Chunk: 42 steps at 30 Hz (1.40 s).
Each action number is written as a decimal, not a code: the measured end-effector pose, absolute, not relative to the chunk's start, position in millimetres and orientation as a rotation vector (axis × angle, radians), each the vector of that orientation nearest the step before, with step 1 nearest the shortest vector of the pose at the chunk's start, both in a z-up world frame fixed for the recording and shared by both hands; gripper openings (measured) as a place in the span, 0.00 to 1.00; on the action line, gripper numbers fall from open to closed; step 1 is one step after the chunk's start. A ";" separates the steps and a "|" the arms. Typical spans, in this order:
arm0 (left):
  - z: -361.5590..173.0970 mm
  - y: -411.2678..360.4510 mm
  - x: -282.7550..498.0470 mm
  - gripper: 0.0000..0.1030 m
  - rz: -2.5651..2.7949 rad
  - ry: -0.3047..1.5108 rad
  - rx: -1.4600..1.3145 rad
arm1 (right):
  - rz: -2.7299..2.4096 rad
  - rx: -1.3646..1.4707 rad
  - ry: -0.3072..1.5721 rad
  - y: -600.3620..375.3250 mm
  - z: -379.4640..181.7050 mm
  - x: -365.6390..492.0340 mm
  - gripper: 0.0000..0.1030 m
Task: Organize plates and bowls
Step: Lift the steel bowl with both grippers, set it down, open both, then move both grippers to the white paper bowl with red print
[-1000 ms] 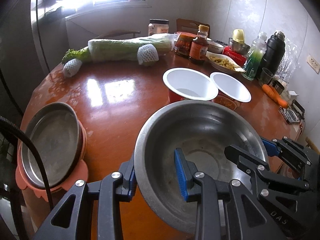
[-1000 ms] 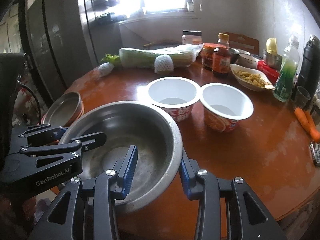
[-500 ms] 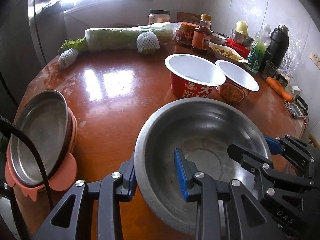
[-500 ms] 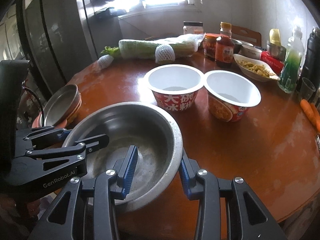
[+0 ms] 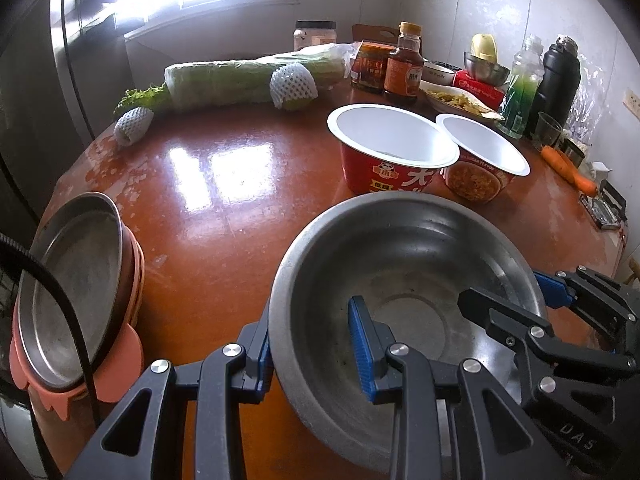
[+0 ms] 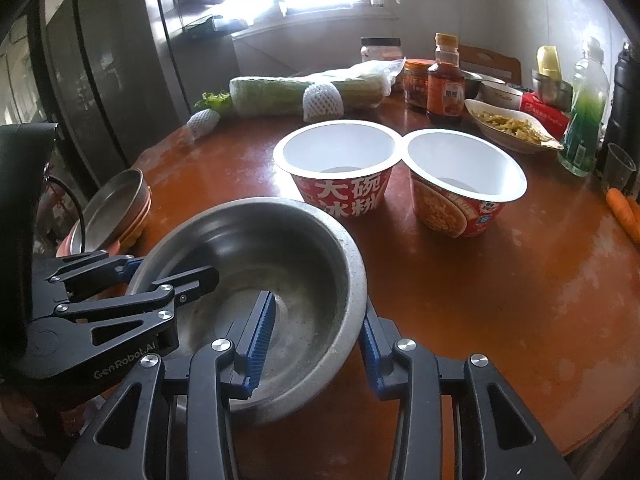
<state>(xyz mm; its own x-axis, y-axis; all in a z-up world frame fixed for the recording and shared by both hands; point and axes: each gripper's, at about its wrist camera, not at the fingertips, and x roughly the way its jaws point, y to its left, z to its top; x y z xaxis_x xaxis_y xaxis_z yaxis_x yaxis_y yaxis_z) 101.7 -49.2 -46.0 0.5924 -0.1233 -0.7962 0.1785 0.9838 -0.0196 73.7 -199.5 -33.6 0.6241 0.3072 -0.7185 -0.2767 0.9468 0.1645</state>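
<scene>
At the near edge of the worktop (image 5: 224, 200), the steel bowl (image 5: 404, 264) is gripped by both tools: the left hand-held gripper (image 5: 310, 344) clamps its left rim, the right hand-held gripper (image 6: 316, 336) its right rim. Beyond the bowl stand two paper cups (image 6: 340, 160); left of it sits a metal plate (image 5: 68, 280) on a pink dish (image 5: 120, 364).

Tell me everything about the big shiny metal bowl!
The metal bowl is wide, round and grey, like dull steel, with a rolled rim and a flat ringed bottom. It looks empty, with small specks and scuffs inside. It sits upright near the front edge of the table, just before the two noodle cups. The left gripper and the right gripper each straddle its rim, one blue pad inside and one outside.
</scene>
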 end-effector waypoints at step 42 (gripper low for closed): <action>20.7 -54.6 189.6 0.49 -0.204 0.895 0.013 | 0.336 0.326 0.833 -228.0 -4.7 138.8 0.62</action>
<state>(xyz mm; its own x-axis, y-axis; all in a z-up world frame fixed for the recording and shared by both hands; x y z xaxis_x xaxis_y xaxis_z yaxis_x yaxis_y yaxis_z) 189.6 -54.6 20.7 0.6077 -0.1715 -0.7754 0.1821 0.9805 -0.0741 138.8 -228.0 -4.7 0.6268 0.4125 -0.6610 -0.1613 0.8987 0.4079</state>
